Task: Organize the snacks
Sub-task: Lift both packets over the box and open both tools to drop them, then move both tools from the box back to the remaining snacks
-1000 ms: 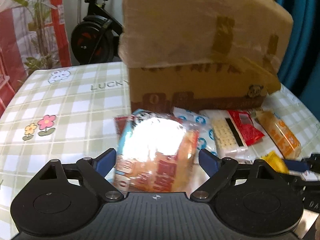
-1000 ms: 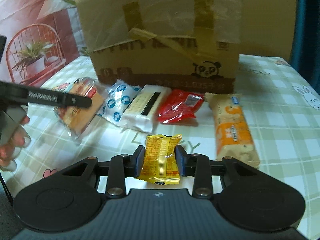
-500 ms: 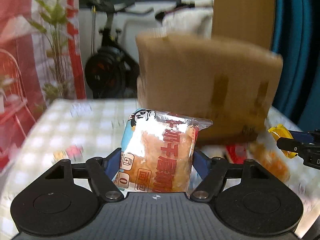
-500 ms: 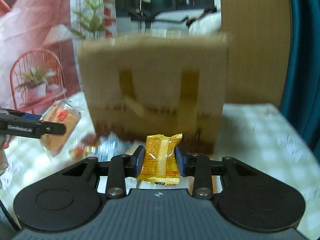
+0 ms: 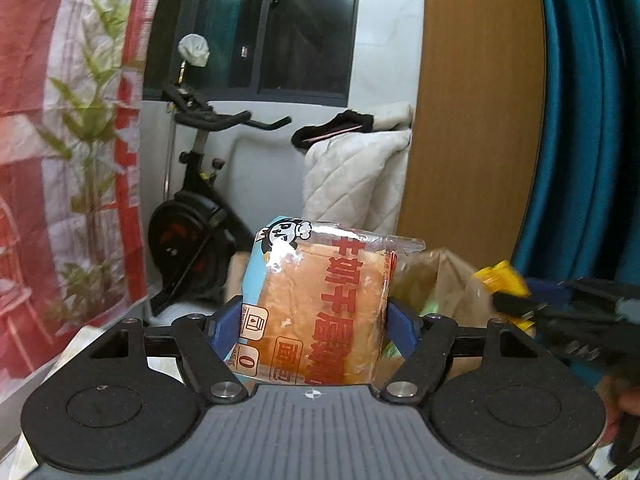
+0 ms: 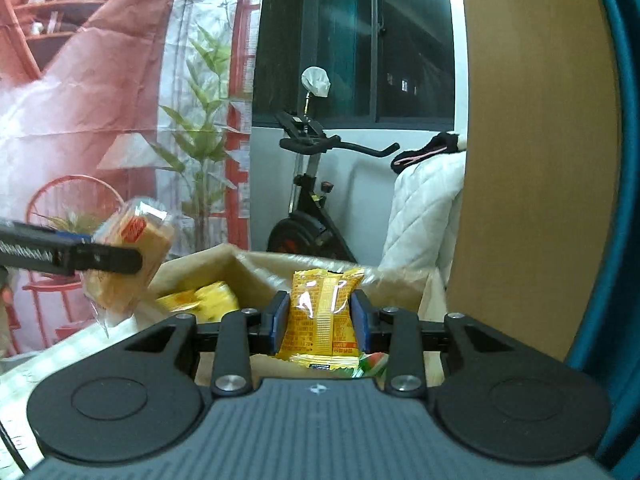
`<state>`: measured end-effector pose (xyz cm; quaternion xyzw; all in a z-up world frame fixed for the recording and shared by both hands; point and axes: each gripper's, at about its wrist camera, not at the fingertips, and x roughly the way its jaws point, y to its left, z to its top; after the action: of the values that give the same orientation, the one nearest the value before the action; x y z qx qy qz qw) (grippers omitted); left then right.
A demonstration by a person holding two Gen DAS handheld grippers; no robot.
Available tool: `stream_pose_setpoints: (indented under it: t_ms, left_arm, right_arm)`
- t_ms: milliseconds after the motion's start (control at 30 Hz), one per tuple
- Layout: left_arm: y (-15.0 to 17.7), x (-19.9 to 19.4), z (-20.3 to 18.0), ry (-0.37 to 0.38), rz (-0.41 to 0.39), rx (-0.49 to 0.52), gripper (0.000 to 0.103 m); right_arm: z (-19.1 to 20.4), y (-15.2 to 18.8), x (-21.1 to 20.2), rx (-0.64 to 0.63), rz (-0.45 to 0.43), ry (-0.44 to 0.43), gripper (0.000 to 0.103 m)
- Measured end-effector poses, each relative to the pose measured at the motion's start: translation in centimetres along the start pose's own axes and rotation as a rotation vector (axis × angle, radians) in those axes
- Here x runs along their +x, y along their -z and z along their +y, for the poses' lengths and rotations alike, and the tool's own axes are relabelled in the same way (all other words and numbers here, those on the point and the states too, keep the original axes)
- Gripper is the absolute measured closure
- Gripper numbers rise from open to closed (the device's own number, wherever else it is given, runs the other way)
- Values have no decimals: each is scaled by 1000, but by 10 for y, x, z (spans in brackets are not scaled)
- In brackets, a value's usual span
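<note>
A second ago both grippers were low over the checked tablecloth, with the taped brown cardboard box (image 6: pixel 256 276) towering ahead and loose snack packets spread at its foot. Now both have risen above the box's rim, so its open top and the room behind it come into sight, and the loose packets have dropped from view.

The left gripper (image 5: pixel 314 322) is clamped on the clear-wrapped orange bread packet with red lettering and a blue panda corner (image 5: pixel 316 308), held upright above the near left side of the box; earlier its jaws stood wider around it on the table. The right gripper (image 6: pixel 320 320) remains closed on the small yellow foil snack packet (image 6: pixel 322 312), right over the box opening.

Inside the box lies another yellow packet (image 6: pixel 200 300), blurred. Beyond the box stand a black exercise bike (image 6: pixel 308 208) and a white quilted cover (image 6: pixel 424 208); a wooden panel (image 6: pixel 532 160) rises to its right.
</note>
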<state>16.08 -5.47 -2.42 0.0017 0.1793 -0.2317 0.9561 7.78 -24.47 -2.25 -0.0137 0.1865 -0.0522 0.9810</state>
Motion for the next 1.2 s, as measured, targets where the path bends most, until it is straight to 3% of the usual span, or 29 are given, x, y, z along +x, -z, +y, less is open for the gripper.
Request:
stream_pose_setpoints:
  t_ms: [133,367,400,433,467,767,933,1200]
  left_arm:
    - [-15,40,-12,18,50,-19,27]
    - [-16,94,-17,57,131,-9,25]
    - [-14,96,-16,60,131,-10,24]
    - [-13,97,-16,60,129,-4,21]
    - [-11,95,-14,56,125,2,18]
    - [-2,38,9,12,95,31,18]
    - [5,3,29,-28,88,-2,18]
    - [34,-38,51,-85,105,-16,18]
  right_arm:
    - [-13,-4,39,49,84,19,68]
    - [-26,0,68,69,171,40,65]
    - [-29,1,65,78,171,33,64]
    - [-30,2,62,85,168,24,55]
    - [-31,2,60,87,164,22,50]
    - [-21,4,20,120,126,-15,50]
    - [-7,11,-3,101,120,-35,50]
    - [9,33,-33,107,116,-71,50]
